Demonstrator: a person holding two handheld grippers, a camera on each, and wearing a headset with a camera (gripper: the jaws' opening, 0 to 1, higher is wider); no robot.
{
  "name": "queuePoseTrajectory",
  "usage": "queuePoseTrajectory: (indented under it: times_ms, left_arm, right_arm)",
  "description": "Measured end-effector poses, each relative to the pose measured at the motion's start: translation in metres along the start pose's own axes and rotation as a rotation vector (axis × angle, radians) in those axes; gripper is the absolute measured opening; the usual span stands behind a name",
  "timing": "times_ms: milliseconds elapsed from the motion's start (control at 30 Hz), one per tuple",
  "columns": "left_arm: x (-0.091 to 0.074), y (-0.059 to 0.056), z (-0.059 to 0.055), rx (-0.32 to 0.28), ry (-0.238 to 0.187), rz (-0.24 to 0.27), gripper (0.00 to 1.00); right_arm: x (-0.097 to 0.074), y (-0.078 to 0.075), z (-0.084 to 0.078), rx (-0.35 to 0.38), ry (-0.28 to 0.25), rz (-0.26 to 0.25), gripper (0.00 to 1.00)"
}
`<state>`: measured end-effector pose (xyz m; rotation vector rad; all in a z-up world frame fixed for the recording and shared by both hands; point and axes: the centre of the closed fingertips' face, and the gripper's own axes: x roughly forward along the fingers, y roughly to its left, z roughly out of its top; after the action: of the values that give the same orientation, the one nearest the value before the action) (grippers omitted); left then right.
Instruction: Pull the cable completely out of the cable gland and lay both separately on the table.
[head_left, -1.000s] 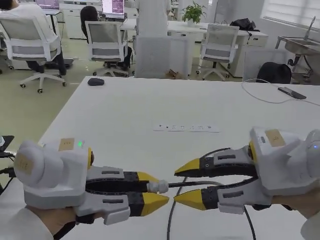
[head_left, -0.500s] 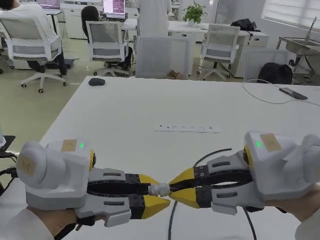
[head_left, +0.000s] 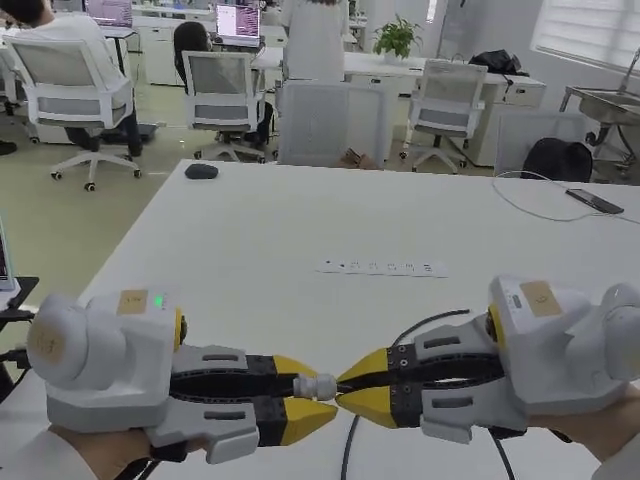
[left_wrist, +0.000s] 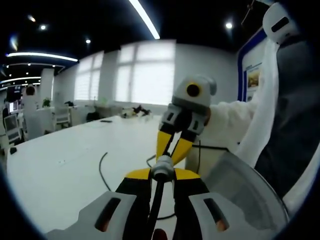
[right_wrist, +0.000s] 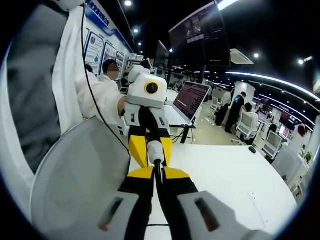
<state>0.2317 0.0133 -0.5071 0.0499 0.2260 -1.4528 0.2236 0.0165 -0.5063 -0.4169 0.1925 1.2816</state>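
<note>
Over the near, 6 o'clock edge of the tabletop (head_left: 300, 220), the left gripper (head_left: 318, 398) reaches in from 9 o'clock, clamped around the white cable gland (head_left: 316, 386). The right gripper (head_left: 342, 392), from 3 o'clock, is pinched tight on the black cable (head_left: 349, 450) just beside the gland. The cable's slack trails toward 6 o'clock.

Mouse (head_left: 201, 171) and phone (head_left: 594, 201) on white table (head_left: 250, 240)
</note>
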Motion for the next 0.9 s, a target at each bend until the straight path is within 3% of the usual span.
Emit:
queuePoseTrajectory:
  times_ms: [900]
  left_arm:
    - [-0.026,0.012,-0.004,-0.031,-0.009,0.061,0.17]
  right_arm:
    - [-0.039,-0.009,-0.034,0.082,0.036,-0.101,0.05]
